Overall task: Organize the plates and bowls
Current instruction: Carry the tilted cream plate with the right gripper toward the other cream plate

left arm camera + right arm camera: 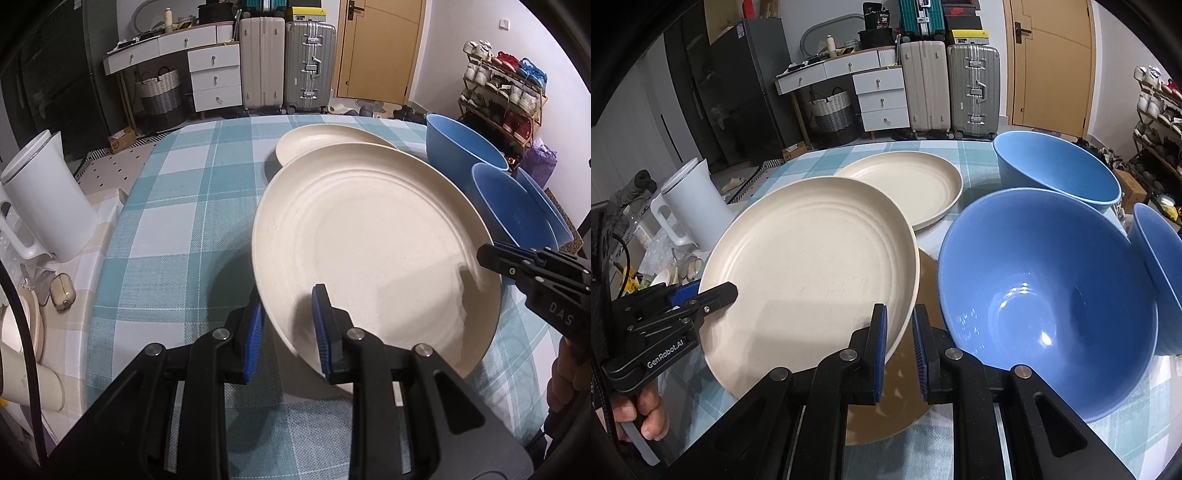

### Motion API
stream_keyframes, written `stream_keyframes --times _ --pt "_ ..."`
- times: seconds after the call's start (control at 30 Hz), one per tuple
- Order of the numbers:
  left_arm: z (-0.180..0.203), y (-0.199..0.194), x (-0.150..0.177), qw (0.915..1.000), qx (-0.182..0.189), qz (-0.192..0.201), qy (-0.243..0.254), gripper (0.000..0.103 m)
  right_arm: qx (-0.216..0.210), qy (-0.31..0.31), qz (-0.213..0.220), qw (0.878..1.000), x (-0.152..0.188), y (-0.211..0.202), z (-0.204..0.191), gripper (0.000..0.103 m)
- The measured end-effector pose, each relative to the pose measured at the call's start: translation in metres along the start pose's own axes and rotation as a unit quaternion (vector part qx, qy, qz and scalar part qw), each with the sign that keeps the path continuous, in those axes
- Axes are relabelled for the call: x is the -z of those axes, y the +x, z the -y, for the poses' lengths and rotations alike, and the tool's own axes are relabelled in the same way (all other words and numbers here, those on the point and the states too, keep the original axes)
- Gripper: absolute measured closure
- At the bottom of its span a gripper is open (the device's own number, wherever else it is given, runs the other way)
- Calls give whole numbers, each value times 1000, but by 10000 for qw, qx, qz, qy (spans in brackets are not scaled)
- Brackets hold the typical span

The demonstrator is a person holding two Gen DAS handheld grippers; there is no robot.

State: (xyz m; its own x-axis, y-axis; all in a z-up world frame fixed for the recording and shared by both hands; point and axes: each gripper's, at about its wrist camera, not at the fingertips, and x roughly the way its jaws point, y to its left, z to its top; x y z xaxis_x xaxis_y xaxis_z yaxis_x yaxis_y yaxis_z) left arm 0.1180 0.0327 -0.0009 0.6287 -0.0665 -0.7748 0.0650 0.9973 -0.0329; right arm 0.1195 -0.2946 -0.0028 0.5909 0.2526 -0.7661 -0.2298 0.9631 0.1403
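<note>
I hold a large cream plate (373, 251) lifted and tilted above the checked table (177, 206). My left gripper (286, 328) straddles its near-left rim, one pad under and one over it. My right gripper (899, 347) straddles the plate's right rim (812, 266); whether either pair of pads presses the rim I cannot tell. A second cream plate (325, 142) lies flat behind it, also in the right wrist view (916, 188). Three blue bowls stand to the right: a near one (1045, 302), a far one (1056, 170) and one at the edge (1160, 277).
A brown plate or mat (905, 406) lies under the lifted plate. A white kettle (44, 199) and small clutter stand on a side surface to the left. Suitcases (288, 62), drawers and a shoe rack (502, 96) stand beyond the table.
</note>
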Motion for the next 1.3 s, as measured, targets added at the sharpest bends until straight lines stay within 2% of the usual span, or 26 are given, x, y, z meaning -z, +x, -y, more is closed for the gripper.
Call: stream_keyframes --times 0.33,0.87,1.2,1.3 --pt "5 5 2 9997 -53 -68 235 81 130 -11 -26 9999 8 -2 -4 87" --pt "26 22 10 9980 -171 -215 577 78 612 -204 -123 9978 23 1 -2 86" --pt "35 27 13 9957 -391 -263 794 76 743 -300 -140 9967 26 2 -3 86" --pt "42 28 16 9949 -317 -272 919 77 666 -387 -73 9970 26 0 -6 86"
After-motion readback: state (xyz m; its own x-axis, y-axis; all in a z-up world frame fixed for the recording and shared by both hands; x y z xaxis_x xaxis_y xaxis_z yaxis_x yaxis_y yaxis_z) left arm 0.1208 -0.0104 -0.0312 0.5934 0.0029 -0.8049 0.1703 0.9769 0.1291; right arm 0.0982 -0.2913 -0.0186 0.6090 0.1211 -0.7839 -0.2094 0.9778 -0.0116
